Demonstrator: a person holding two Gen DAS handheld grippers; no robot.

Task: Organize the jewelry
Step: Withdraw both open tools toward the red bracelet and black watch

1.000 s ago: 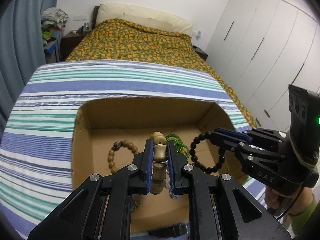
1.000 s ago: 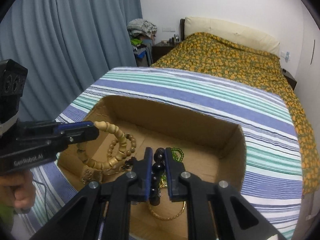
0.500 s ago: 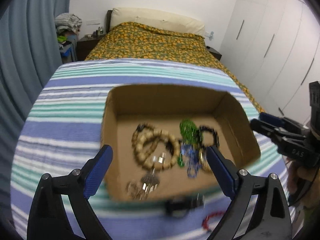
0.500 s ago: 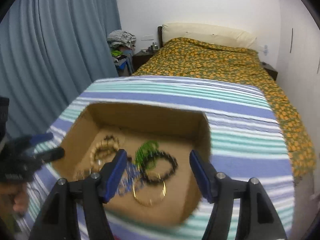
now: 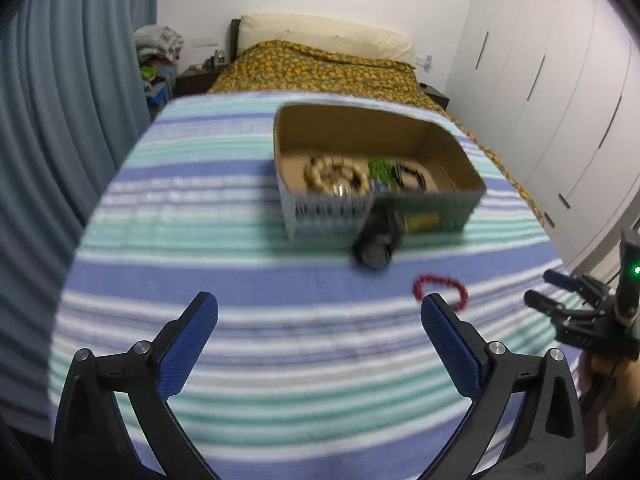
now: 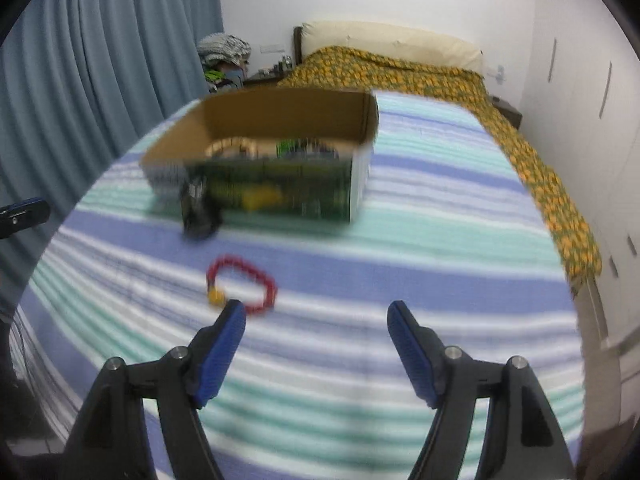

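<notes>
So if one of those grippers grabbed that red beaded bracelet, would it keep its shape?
Probably not. The red beaded bracelet lies as an uneven loop on the striped cloth, so it likely droops. Its small beads suggest it is light and might slip.

Ahead lies a bed [image 5: 320, 68] under an orange-patterned cover, cream headboard [image 6: 392, 42] against the white wall; blue curtains [image 5: 72, 92] left, white wardrobes [image 5: 552, 92] right (handles dark).

Black left tool [image 5: 319, 322] and right tool [image 6: 316, 326], blue ribbed pads, silver screws.
</notes>
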